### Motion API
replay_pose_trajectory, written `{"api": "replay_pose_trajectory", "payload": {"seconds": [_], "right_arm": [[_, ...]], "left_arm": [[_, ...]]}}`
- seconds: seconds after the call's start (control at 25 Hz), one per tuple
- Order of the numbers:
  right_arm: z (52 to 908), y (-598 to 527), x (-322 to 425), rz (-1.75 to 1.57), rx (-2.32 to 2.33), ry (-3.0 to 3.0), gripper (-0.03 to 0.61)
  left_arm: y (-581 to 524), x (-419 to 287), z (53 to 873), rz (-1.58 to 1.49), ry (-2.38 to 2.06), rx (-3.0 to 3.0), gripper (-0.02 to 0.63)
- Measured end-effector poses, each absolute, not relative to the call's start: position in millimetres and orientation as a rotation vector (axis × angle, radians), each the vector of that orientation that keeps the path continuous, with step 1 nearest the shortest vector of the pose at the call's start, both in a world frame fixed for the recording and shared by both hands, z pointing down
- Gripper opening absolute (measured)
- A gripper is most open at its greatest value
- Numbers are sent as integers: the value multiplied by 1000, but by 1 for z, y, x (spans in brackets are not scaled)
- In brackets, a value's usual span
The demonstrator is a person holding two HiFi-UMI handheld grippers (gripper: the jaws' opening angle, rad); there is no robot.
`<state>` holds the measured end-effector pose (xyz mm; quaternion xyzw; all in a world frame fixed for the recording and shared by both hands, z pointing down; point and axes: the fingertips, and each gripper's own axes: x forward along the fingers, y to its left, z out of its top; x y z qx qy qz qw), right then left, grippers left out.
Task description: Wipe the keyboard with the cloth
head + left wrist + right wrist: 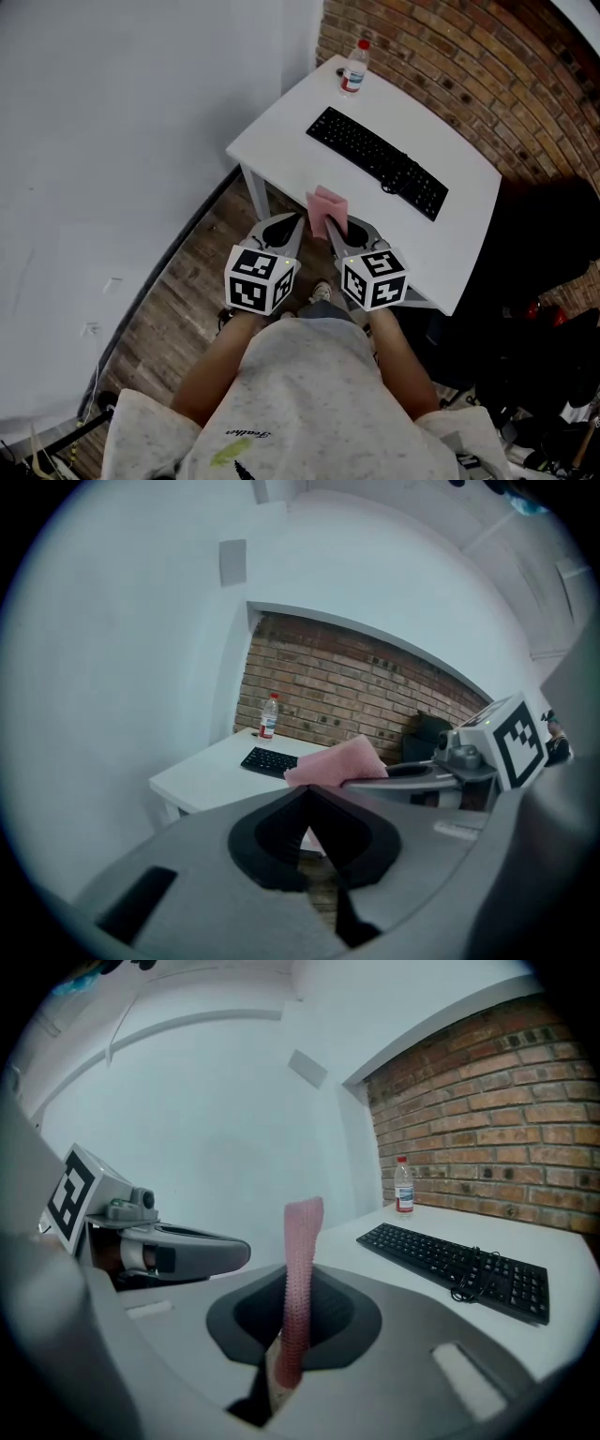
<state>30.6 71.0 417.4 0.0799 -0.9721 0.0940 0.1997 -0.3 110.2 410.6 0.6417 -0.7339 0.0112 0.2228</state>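
Observation:
A black keyboard (377,161) lies slantwise on the white table (450,234); it also shows in the left gripper view (270,760) and the right gripper view (459,1265). My right gripper (335,228) is shut on a pink cloth (328,207), which stands upright between its jaws (302,1241). It hovers at the table's near edge, short of the keyboard. My left gripper (292,225) is close beside it on the left, shut with nothing in it (307,794), off the table over the floor.
A small water bottle (354,67) with a red label stands at the table's far corner. A brick wall (469,56) runs behind the table. A loop of black cable (389,185) rests on the keyboard. Dark bags and clutter (553,309) sit to the right on the wooden floor.

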Motion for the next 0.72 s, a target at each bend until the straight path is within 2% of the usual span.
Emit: {"api": "replay_pose_trajectory", "payload": {"seconds": [0.72], "right_arm": [[453, -20, -73, 221, 169, -2673, 21]], "left_arm": [[27, -92, 442, 65, -2042, 1684, -3]]}}
